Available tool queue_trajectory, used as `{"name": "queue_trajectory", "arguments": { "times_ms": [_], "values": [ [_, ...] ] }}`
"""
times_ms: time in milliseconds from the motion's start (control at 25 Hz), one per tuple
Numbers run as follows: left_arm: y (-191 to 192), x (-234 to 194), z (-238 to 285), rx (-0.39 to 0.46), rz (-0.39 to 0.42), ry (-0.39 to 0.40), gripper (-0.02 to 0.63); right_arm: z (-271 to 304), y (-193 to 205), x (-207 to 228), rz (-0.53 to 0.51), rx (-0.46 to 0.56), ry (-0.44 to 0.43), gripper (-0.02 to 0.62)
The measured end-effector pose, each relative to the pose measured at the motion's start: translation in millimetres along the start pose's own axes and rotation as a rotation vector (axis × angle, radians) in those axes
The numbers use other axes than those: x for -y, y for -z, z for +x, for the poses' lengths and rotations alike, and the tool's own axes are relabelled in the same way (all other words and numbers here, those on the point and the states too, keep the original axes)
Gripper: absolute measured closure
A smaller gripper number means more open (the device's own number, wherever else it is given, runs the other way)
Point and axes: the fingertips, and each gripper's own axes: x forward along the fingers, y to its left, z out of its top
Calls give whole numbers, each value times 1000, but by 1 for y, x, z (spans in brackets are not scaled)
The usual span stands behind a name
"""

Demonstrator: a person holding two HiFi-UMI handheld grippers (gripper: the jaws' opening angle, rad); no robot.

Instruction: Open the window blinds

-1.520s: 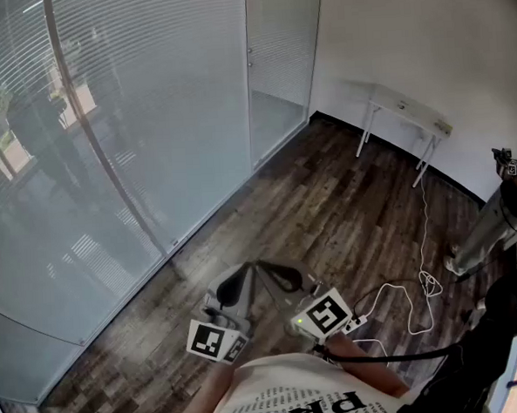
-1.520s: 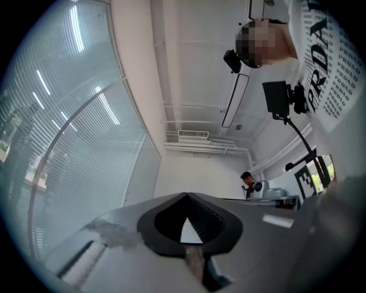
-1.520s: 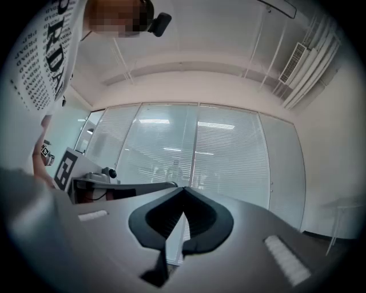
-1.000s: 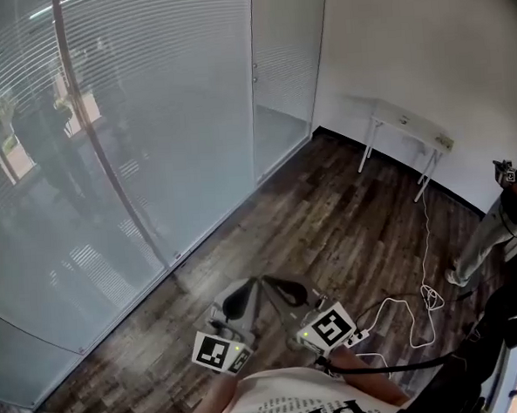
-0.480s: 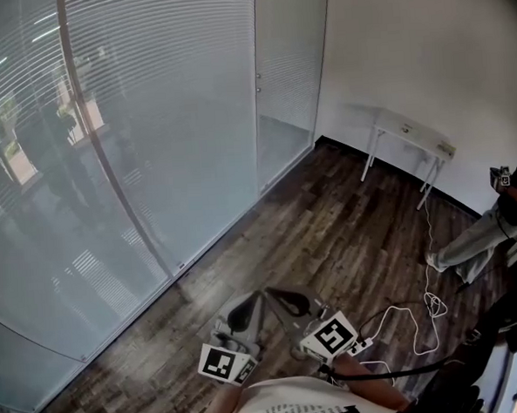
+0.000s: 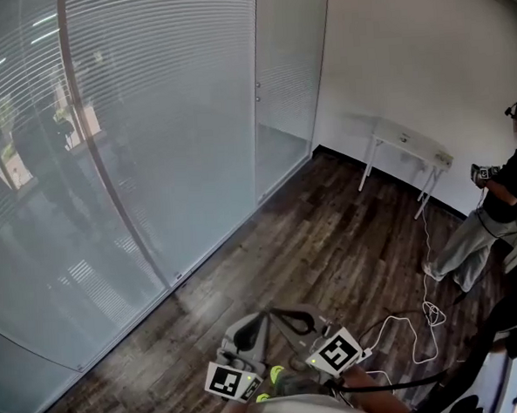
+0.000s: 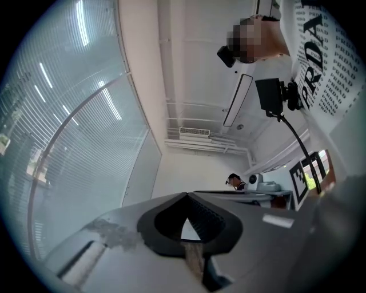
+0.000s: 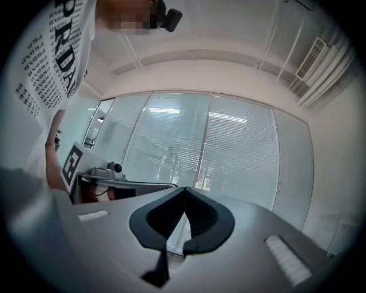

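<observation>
The window blinds (image 6: 164,93) hang shut-slatted behind the glass panes that run along the left edge of the wooden floor (image 6: 330,232) and turn the far left corner, their thin horizontal slats letting a dim outdoor scene show through. Both tongs sit low over the near edge of the floor, close to the person's body and well apart from the blinds, with a wide strip of bare boards between. The left tongs (image 6: 255,322) are clenched: in the left gripper view the two tips (image 7: 187,194) meet at a point with nothing caught between them. That view has the blinds (image 7: 68,143) off to its left side, while the tongs themselves aim toward the white end wall. The right tongs (image 6: 281,315) lie just beside the left ones, tips almost touching theirs. Their jaws have just drawn the last bit together and are clenched on nothing, the tips (image 8: 184,189) meeting in the right gripper view. Beyond those tips the blinds (image 8: 240,154) fill the middle of that view, so the right tongs face them across the room. A second person (image 6: 495,222) stands at the right edge of the floor, and a white cable (image 6: 413,310) trails over the boards near the right tongs.
</observation>
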Motion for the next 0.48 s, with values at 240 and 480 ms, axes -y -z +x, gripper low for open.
{"name": "queue_trajectory", "arguments": {
  "times_ms": [240, 480],
  "values": [
    [5, -25, 24, -44, 26, -7, 617, 19, 8, 24, -42, -53, -22, 597],
    [20, -64, 55, -87, 37, -34, 617, 50, 28, 60, -23, -37, -28, 596]
  ]
}}
